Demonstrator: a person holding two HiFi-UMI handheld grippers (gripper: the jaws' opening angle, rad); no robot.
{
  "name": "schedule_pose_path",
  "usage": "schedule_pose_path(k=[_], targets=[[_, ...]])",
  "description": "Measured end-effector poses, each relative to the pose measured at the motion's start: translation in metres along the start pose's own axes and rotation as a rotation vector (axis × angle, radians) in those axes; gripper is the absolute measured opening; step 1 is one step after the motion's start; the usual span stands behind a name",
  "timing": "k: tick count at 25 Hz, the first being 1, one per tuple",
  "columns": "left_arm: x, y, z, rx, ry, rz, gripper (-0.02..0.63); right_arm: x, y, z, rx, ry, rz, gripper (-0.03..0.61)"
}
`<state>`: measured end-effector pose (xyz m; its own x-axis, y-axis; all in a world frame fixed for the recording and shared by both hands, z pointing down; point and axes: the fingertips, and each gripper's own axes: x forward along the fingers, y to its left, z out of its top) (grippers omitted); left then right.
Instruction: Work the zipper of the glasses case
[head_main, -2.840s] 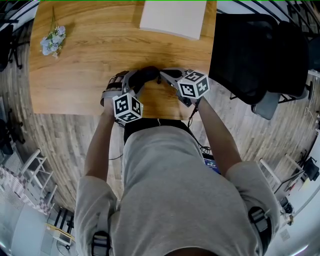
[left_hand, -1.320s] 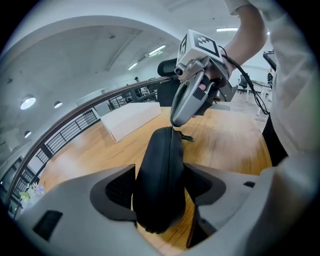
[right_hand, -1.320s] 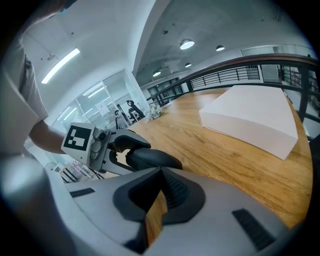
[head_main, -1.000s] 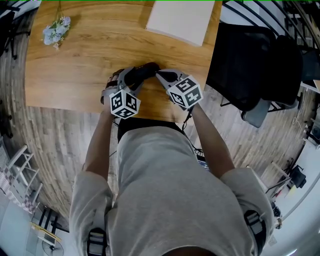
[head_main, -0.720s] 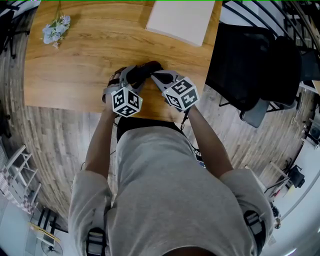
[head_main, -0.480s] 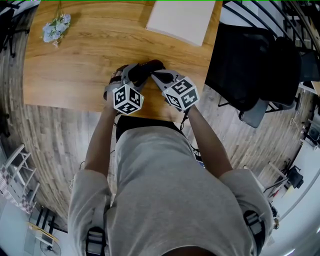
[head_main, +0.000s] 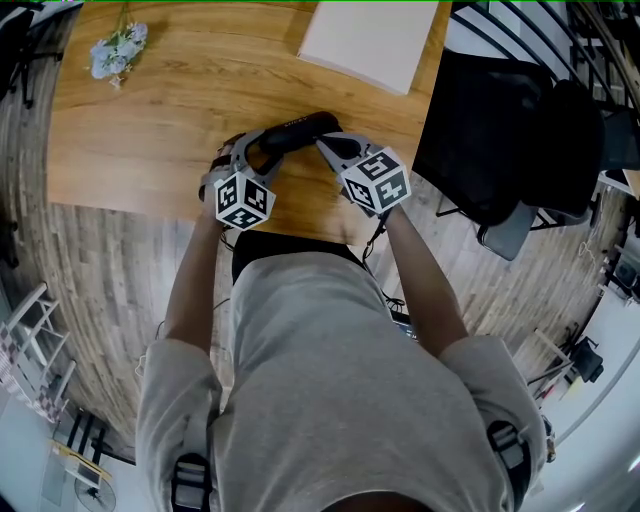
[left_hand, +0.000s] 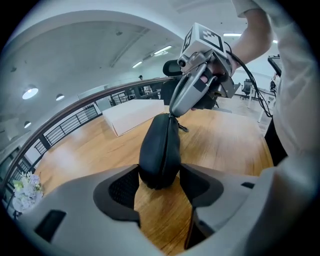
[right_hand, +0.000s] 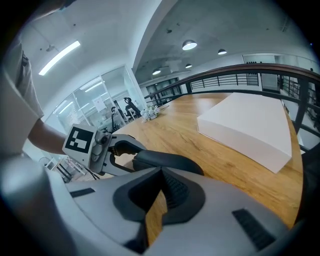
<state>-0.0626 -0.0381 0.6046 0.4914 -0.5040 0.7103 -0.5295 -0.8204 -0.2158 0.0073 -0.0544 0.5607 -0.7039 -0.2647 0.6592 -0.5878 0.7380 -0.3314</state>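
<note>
The broad, warm-toned wooden table (head_main: 150, 120) carried a flat white rectangular box (head_main: 372, 42) at its far right corner, well apart from the work. The soft black zip-up glasses case (head_main: 297, 131) lay near the near edge, toward the right half of the surface. Its long axis ran roughly along that edge, with the right end angled a little toward the far side. The left gripper (left_hand: 160, 181) had its grey jaws closed onto the case's left end, the rounded black end wedged between the pads, which braced the case. The right gripper (right_hand: 160, 175) met the case at the opposite, right end, so the whole length of the case stretched from it toward the left gripper. Its jaws were drawn together at the tips, and its own view did not settle whether they pinched anything. From the left gripper view, its tip touched the top seam at that end, while a small dark zipper pull (left_hand: 181, 128) hung just beside and below the tip, seemingly free. On that reading the right gripper was the nearer one to the zipper. Any travel of the slider would likely have to run along the long axis toward the braced left end.
</note>
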Motion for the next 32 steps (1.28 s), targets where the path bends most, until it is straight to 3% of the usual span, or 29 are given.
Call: schedule_pose_path(k=[11, 21, 32], targets=[[0.001, 0.003, 0.006, 0.012, 0.000, 0.031, 0.253, -0.001, 0.000, 0.003, -0.009, 0.010, -0.024, 0.025], [-0.009, 0.003, 0.024, -0.077, 0.003, 0.068, 0.250, -0.004, 0.009, 0.012, -0.028, -0.017, -0.038, 0.025], [-0.029, 0.012, 0.044, -0.047, -0.042, 0.108, 0.245, -0.009, 0.027, 0.030, 0.028, -0.095, 0.043, 0.025]])
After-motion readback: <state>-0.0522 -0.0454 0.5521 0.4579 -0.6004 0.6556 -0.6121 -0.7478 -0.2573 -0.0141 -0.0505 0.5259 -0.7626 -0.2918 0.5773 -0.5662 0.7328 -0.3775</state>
